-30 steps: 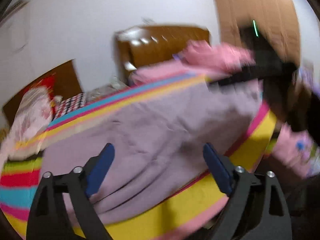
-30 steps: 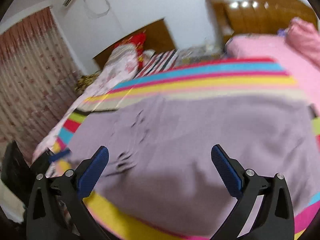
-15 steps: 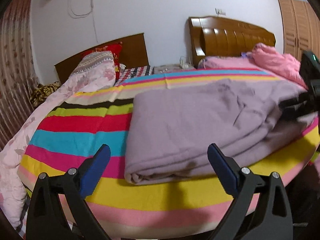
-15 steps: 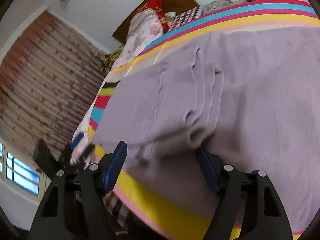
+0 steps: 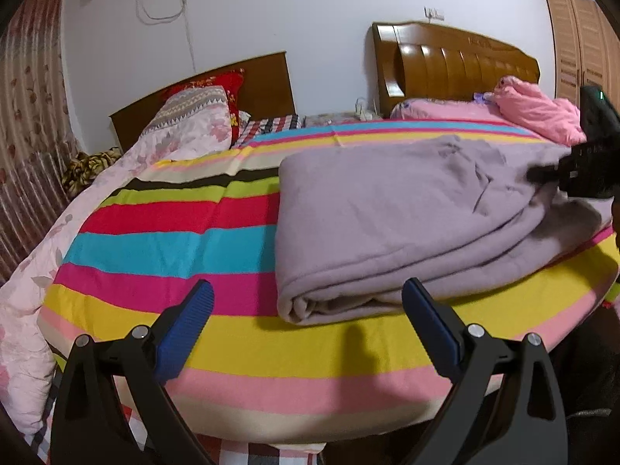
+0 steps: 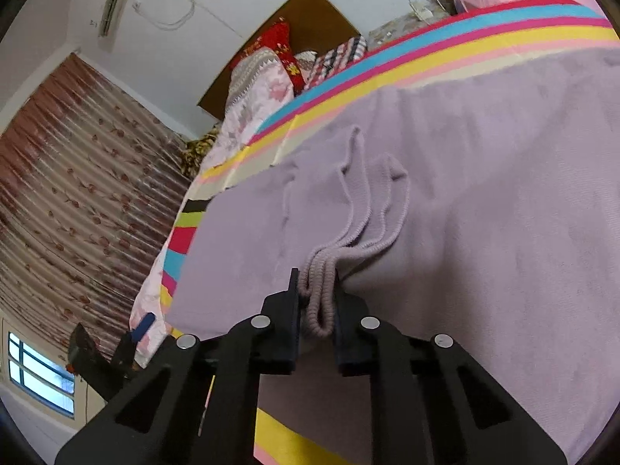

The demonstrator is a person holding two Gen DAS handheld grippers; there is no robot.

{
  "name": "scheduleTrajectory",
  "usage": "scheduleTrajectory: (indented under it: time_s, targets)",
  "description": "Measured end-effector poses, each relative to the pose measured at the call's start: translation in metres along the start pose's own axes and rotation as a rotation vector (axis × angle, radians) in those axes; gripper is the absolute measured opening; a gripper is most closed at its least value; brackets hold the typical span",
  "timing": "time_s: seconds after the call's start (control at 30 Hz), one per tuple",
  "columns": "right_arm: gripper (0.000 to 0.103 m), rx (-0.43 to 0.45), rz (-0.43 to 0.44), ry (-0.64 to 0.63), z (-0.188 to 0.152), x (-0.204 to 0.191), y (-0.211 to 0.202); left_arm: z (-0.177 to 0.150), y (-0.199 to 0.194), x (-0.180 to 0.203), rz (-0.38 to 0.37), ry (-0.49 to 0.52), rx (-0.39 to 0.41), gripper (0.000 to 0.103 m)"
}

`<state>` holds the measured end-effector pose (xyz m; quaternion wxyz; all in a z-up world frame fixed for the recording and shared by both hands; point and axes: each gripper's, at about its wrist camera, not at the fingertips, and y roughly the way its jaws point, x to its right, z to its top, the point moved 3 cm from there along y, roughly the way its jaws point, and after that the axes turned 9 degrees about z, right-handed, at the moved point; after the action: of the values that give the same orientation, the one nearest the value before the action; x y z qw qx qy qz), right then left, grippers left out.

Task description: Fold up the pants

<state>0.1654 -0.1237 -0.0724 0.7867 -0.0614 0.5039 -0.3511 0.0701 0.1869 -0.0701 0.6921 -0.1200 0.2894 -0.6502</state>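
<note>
Bedroom walls are white, with a brown wooden headboard [image 5: 457,66] far ahead of the left tool and a flowery curtain [image 6: 73,178] off to the left of the right tool. Below both tools lies the bed [image 5: 186,213] with its bright striped cover. On it, ahead of the left tool and a bit to its right, are the purple pants [image 5: 387,224], already folded over into a thick soft pile. The left tool [image 5: 306,333] is wide open with nothing in it, and it hangs over the stripes just in front of the pile's near edge. The right tool [image 6: 316,302] has just been closing, and its jaws now pinch the bunched, ribbed waistband [image 6: 321,290] between them. I think the bunch could slip out if the tool pulls too fast, since only a small bit is caught. A hard pull could also drag the whole pile and mess up the fold. The pant legs are tucked under the pile, so I cannot see them, and the far right of the pile is cut off.
</note>
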Motion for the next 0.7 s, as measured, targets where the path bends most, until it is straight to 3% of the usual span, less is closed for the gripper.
scheduleTrajectory:
  time_s: [0.27,0.47,0.53,0.6,0.63,0.7]
  targets:
    - [0.015,0.084,0.080,-0.091,0.040,-0.051,-0.007,0.002,0.004,0.004,-0.009,0.004,-0.024,0.097]
    - [0.015,0.137,0.151,-0.171,0.071,-0.100,-0.010,0.016,0.002,0.001,-0.061,-0.046,-0.012,0.097]
    - [0.015,0.155,0.164,-0.206,0.077,-0.114,-0.016,0.020,0.007,0.008,-0.037,-0.009,-0.031,0.097]
    - [0.014,0.175,0.168,-0.241,0.081,-0.127,-0.020,0.023,0.019,0.009,0.038,0.029,-0.054,0.097]
    - [0.014,0.180,0.168,-0.247,0.081,-0.129,-0.023,0.025,0.023,0.004,0.052,0.015,-0.053,0.091]
    - [0.014,0.184,0.153,-0.259,0.076,-0.126,-0.028,0.032,0.028,-0.022,0.021,-0.115,-0.057,0.084]
